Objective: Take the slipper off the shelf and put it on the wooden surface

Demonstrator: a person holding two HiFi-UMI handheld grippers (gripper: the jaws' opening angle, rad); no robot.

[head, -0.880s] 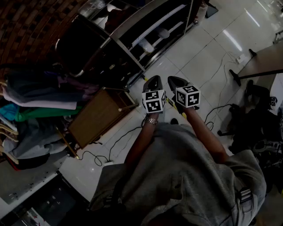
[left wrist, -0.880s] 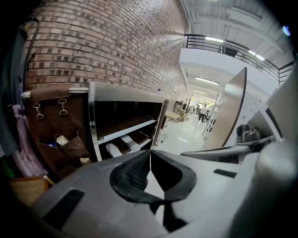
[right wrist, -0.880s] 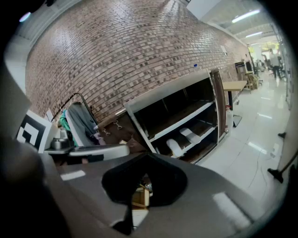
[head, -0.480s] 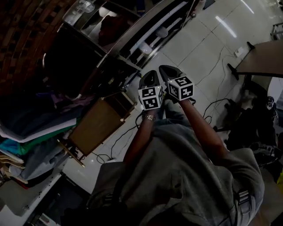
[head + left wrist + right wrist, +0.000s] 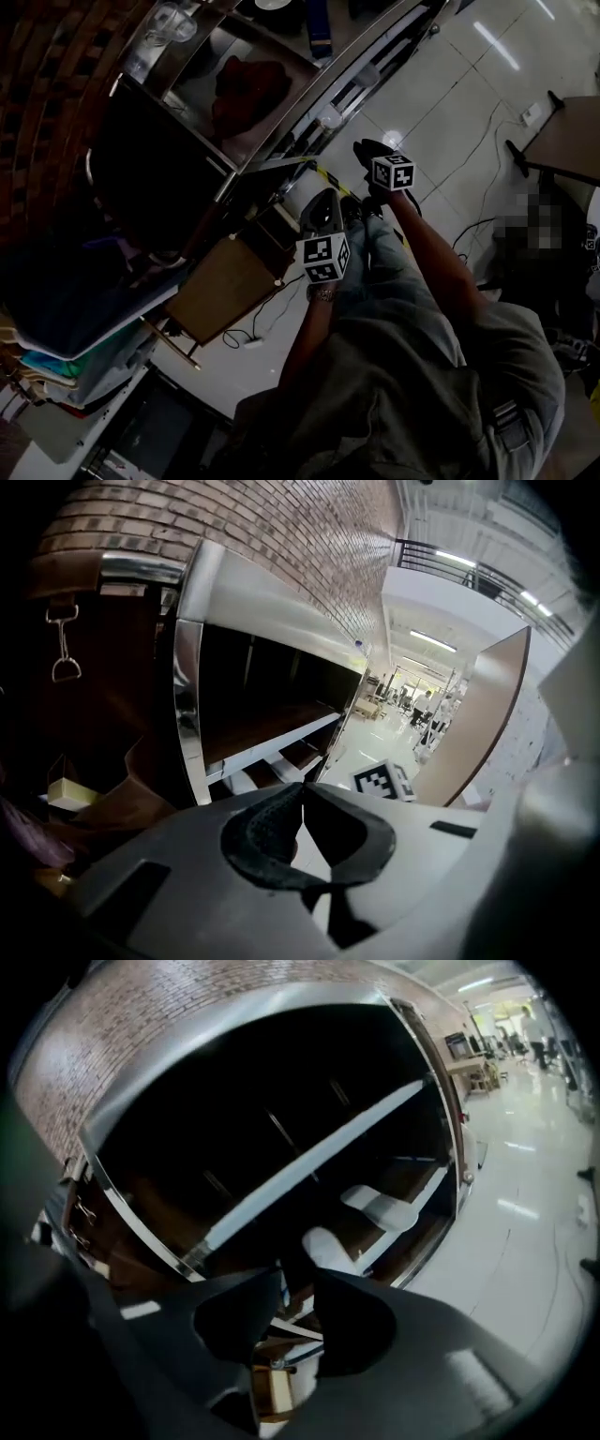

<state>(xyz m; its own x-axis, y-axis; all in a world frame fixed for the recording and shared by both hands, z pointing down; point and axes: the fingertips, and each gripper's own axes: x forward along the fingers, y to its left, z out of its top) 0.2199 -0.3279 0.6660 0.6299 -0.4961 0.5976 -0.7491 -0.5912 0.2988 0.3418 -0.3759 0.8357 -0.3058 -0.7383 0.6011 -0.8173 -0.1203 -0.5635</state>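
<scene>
The left gripper [image 5: 325,202] is hovering over the pale tiled floor [image 5: 450,84] near the middle of the head view, and in the left gripper view [image 5: 302,789] its jaws are meeting at the tips with nothing between them. The right gripper [image 5: 370,152] is reaching further out, at about one o'clock from the left one, close in front of the metal-framed shelf [image 5: 309,98]. In the right gripper view [image 5: 295,1288] its jaws are standing a narrow gap apart and are gripping nothing; only the shelf's [image 5: 309,1162] lower rails are showing through the gap. Two white slippers are lying on a low board of the shelf. The nearer slipper [image 5: 330,1246] is sitting just beyond the right jaw tips, at about twelve o'clock from them, and is not touching them. The farther slipper [image 5: 382,1208] is resting at about two o'clock from the nearer one. In the head view the nearer slipper [image 5: 328,117] is lying at about eleven o'clock from the right gripper, with the farther slipper [image 5: 367,75] beyond it. The small wooden table [image 5: 220,286] is standing on the floor at about eight o'clock from the left gripper, beside the shelf's near end. A red cloth [image 5: 248,89] is lying on top of the shelf.
</scene>
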